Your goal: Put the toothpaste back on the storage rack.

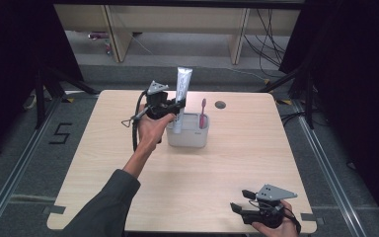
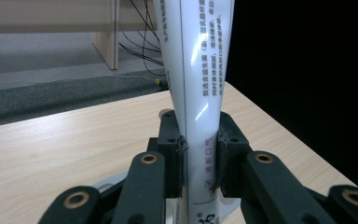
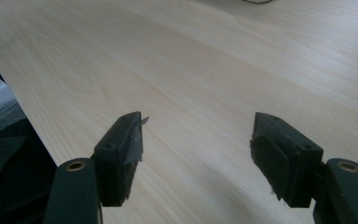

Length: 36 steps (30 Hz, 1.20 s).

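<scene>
your left tongs [image 2: 196, 161] clamped the tube [image 2: 198, 70] upright over the bin [image 1: 187, 139], at the brush's [image 1: 203, 112] 9 o'clock; release was left. right tongs [image 3: 196, 154] idled open.

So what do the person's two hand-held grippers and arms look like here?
Both hand-held grippers, left and right, are black with a grey three-cornered plate on top. Their jaws are black, blocky pads on arms with brass-coloured rivets. A black cable loops from the left one. The left arm wears a dark grey sleeve.
</scene>
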### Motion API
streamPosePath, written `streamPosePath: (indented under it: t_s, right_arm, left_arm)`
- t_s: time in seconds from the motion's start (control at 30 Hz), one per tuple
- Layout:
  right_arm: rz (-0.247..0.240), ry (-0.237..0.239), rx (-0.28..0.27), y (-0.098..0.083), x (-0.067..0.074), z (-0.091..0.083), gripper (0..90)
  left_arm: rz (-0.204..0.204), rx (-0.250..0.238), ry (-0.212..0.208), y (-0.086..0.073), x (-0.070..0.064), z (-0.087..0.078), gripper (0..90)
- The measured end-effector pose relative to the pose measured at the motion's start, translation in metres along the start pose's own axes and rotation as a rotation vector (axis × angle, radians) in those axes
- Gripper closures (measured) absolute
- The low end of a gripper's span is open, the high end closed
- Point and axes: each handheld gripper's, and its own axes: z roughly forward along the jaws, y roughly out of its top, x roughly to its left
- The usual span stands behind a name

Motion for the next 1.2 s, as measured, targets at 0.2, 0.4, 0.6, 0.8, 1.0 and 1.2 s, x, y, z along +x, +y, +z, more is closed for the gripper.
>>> streamPosePath:
  t_s: [0.2,0.4,0.6,0.8,1.0,1.2]
  right_arm:
    - [-0.001,0.005,0.004,0.0,0.001,0.0,34.5]
    - [-0.006,0.005,-0.003,0.0,0.001,0.0,34.5]
    - [-0.011,0.006,-0.005,0.0,0.002,0.0,34.5]
    - [-0.014,0.008,-0.007,0.0,0.002,0.0,34.4]
    - [-0.029,0.003,-0.012,0.0,0.001,-0.001,34.4]
    - [-0.032,0.008,-0.013,0.0,0.001,-0.001,34.4]
  left_arm:
    - [0.003,-0.012,0.015,0.002,-0.001,0.013,75.0]
    - [-0.001,-0.027,0.024,0.004,-0.002,0.025,74.9]
    - [-0.022,-0.028,0.044,0.0,0.0,0.039,74.9]
    - [-0.029,-0.028,0.048,-0.006,0.001,0.049,74.9]
    - [-0.031,-0.031,0.066,-0.009,0.004,0.056,74.8]
    - [-0.042,-0.032,0.078,-0.015,0.007,0.06,74.8]
